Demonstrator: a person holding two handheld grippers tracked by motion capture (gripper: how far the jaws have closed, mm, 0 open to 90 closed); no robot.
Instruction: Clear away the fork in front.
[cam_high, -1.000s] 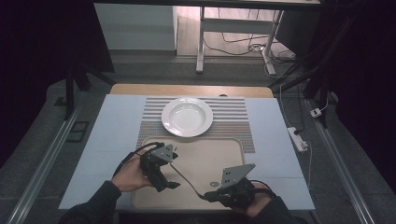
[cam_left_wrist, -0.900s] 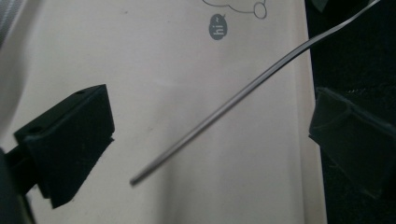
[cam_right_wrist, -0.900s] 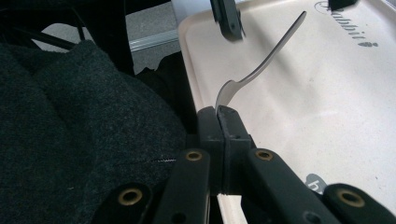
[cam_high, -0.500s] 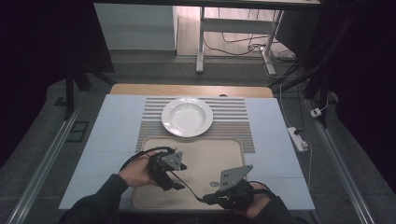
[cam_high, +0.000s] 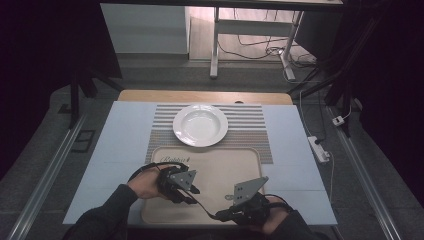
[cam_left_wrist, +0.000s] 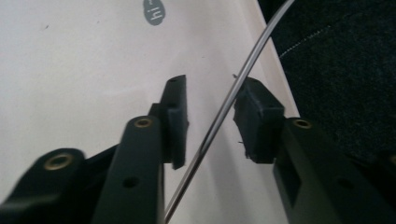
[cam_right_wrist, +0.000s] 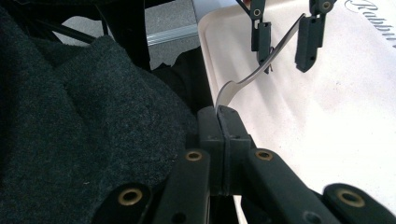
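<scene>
A thin metal utensil (cam_right_wrist: 261, 70) hangs over the beige tray (cam_high: 225, 160), stretched between my two grippers. My right gripper (cam_right_wrist: 218, 114) is shut on its broad end, near the tray's front edge. My left gripper (cam_left_wrist: 215, 116) stands around the handle (cam_left_wrist: 219, 119). Its jaws have just been closing, and the pads (cam_left_wrist: 175, 121) still show a gap on both sides of the handle. In the right gripper view the left gripper (cam_right_wrist: 284, 42) straddles the handle from above. In the high view the left gripper (cam_high: 189, 196) sits at the tray's front left and the right gripper (cam_high: 222, 215) at the front middle.
A white deep plate (cam_high: 200, 125) rests on a striped placemat (cam_high: 250, 120) just beyond the tray. A pale blue cover (cam_high: 125, 140) spreads over the table. A power strip (cam_high: 319, 149) lies off the table's right side. My dark sleeve (cam_right_wrist: 70, 140) is close to the right gripper.
The left hand has edged slightly to the right over the tray, toward the right gripper. The right hand has kept still.
</scene>
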